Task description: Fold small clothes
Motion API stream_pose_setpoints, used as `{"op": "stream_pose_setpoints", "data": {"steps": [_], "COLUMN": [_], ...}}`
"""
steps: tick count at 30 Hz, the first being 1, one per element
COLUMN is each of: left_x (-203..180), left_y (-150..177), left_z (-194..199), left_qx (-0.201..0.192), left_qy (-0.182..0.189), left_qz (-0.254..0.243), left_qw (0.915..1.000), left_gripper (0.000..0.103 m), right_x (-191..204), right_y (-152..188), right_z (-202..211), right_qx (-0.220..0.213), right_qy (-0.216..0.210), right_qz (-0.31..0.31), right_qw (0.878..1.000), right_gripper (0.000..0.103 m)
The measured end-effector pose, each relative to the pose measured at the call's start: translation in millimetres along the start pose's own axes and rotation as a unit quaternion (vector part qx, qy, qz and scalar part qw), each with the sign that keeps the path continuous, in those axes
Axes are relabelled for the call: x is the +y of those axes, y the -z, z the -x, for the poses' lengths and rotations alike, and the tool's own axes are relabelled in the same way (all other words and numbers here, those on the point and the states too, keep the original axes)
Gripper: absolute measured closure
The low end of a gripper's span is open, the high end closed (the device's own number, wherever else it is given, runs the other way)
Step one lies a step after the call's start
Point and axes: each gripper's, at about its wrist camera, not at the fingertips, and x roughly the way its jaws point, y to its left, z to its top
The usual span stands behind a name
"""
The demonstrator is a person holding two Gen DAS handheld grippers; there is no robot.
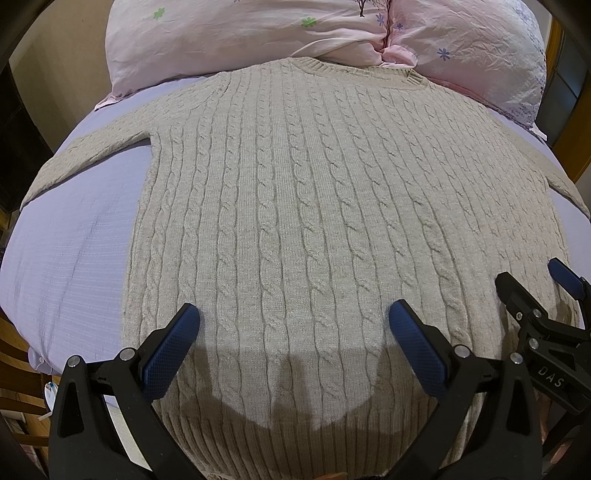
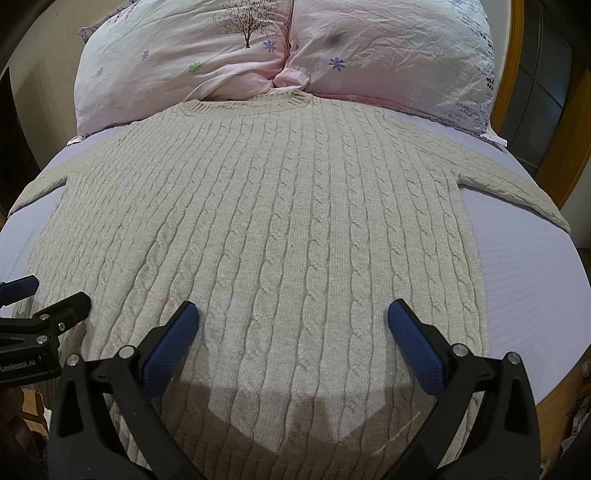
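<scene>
A beige cable-knit sweater (image 1: pixel 314 206) lies flat and spread out on the bed, neck at the far end by the pillows, sleeves out to both sides. It also shows in the right wrist view (image 2: pixel 266 229). My left gripper (image 1: pixel 293 325) is open and empty, above the sweater's lower left part near the hem. My right gripper (image 2: pixel 293 325) is open and empty, above the lower right part. The right gripper also shows at the right edge of the left wrist view (image 1: pixel 532 291). The left gripper also shows at the left edge of the right wrist view (image 2: pixel 48 291).
A lilac bedsheet (image 1: pixel 70 258) covers the bed. Two pink flowered pillows (image 1: pixel 236 33) (image 2: pixel 391 55) lie at the head. A wooden bed frame (image 2: pixel 554 155) stands at the right. A wooden floor (image 1: pixel 14 369) shows at the lower left.
</scene>
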Motion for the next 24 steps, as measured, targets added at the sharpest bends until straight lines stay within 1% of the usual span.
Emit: {"op": "stream_pose_setpoints", "data": {"steps": [11, 15, 16, 17, 18, 19, 21, 22, 23, 24], "left_x": [-1, -2, -2, -1, -1, 0, 2, 3, 6, 12], "left_y": [-7, -6, -6, -5, -5, -4, -2, -3, -5, -7], "left_z": [-5, -5, -5, -5, -5, -4, -3, -2, -1, 1], "left_qx": [0.012, 0.010, 0.008, 0.007, 0.004, 0.000, -0.008, -0.010, -0.014, -0.021], "left_qy": [0.002, 0.002, 0.003, 0.004, 0.007, 0.010, 0.022, 0.032, 0.046, 0.076], "left_qz": [-0.004, -0.007, -0.008, -0.011, -0.014, -0.017, -0.024, -0.026, -0.027, -0.020], "left_qw": [0.9999, 0.9999, 0.9999, 0.9999, 0.9999, 0.9998, 0.9994, 0.9991, 0.9985, 0.9967], "left_gripper": [0.001, 0.001, 0.001, 0.001, 0.001, 0.001, 0.001, 0.001, 0.001, 0.001], "right_x": [-1, -7, -21, -35, -50, -82, -137, -182, -215, -247], "right_y": [1, 1, -5, -10, -16, -28, -43, -50, -54, -55], "right_z": [-2, 0, 4, 9, 14, 21, 27, 26, 23, 18], "right_qx": [-0.007, -0.016, -0.024, -0.038, -0.053, -0.077, -0.098, -0.101, -0.097, -0.090], "right_qy": [-0.009, -0.035, -0.046, -0.039, -0.028, -0.003, 0.024, 0.028, 0.028, 0.028], "right_qz": [0.010, 0.024, 0.008, -0.011, -0.030, -0.069, -0.140, -0.203, -0.250, -0.297], "right_qw": [1.000, 0.999, 0.999, 0.998, 0.998, 0.995, 0.985, 0.973, 0.963, 0.950], "right_gripper": [0.002, 0.002, 0.002, 0.002, 0.002, 0.002, 0.003, 0.006, 0.018, 0.034]}}
